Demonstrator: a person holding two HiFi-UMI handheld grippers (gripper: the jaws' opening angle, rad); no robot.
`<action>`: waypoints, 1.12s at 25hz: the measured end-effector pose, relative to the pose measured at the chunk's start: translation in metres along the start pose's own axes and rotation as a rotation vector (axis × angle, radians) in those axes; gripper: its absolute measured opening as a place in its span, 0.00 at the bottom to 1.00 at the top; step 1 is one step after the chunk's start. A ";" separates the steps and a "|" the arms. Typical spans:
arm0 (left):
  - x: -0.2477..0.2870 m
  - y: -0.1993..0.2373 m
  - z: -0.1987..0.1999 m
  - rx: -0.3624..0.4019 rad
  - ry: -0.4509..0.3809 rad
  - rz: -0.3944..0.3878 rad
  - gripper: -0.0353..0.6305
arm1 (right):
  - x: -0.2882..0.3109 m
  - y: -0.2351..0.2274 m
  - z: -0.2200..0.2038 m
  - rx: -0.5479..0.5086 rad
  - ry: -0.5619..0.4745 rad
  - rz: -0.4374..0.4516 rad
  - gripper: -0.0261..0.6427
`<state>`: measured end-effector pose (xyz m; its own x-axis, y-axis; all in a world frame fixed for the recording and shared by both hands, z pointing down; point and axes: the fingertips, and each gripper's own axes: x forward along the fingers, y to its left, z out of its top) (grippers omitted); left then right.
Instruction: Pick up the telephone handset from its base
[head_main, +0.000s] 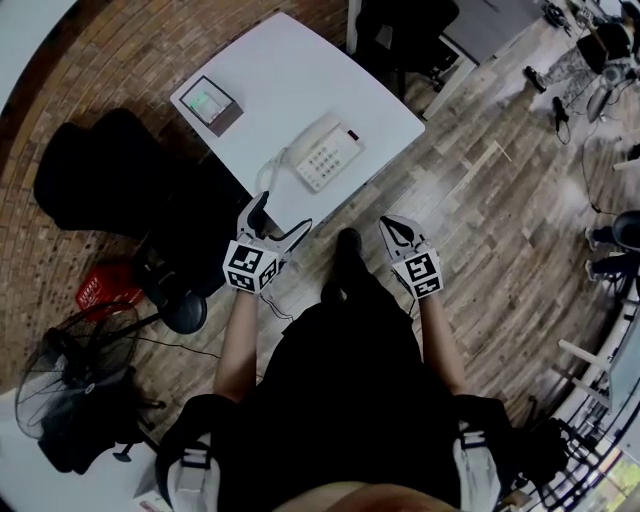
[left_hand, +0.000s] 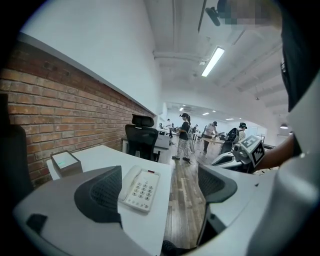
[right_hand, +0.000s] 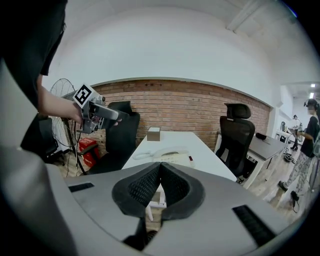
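A white telephone (head_main: 323, 153) sits near the front edge of a white table (head_main: 290, 70), with its handset (head_main: 308, 134) resting on the base. In the left gripper view the telephone (left_hand: 141, 188) shows between the jaws, some way off. My left gripper (head_main: 280, 222) hovers open just short of the table edge, holding nothing. My right gripper (head_main: 393, 224) is over the floor to the right of the table, shut and empty. In the right gripper view its pads (right_hand: 150, 186) meet below the telephone (right_hand: 172, 155), and the left gripper (right_hand: 97, 113) shows at upper left.
A small box (head_main: 210, 103) stands at the table's far left corner. Black office chairs (head_main: 90, 170) flank the table, and another chair (left_hand: 142, 139) stands beyond it. A fan (head_main: 75, 360) and a red basket (head_main: 100, 290) sit on the floor at left. People (left_hand: 185, 135) stand far off.
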<state>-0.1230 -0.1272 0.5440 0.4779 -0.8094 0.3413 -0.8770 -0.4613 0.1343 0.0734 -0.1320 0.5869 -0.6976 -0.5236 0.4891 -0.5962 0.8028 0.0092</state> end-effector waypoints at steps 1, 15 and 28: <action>0.004 0.003 0.001 0.002 0.004 0.001 0.76 | 0.004 -0.005 0.003 0.001 -0.003 0.001 0.04; 0.069 0.053 0.017 0.000 0.065 0.058 0.76 | 0.063 -0.076 0.035 0.007 -0.014 0.048 0.04; 0.115 0.112 0.018 -0.070 0.072 0.117 0.76 | 0.134 -0.113 0.060 -0.038 0.024 0.128 0.04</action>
<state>-0.1656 -0.2783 0.5819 0.3696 -0.8270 0.4237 -0.9290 -0.3368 0.1531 0.0237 -0.3093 0.5992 -0.7571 -0.4095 0.5090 -0.4872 0.8730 -0.0222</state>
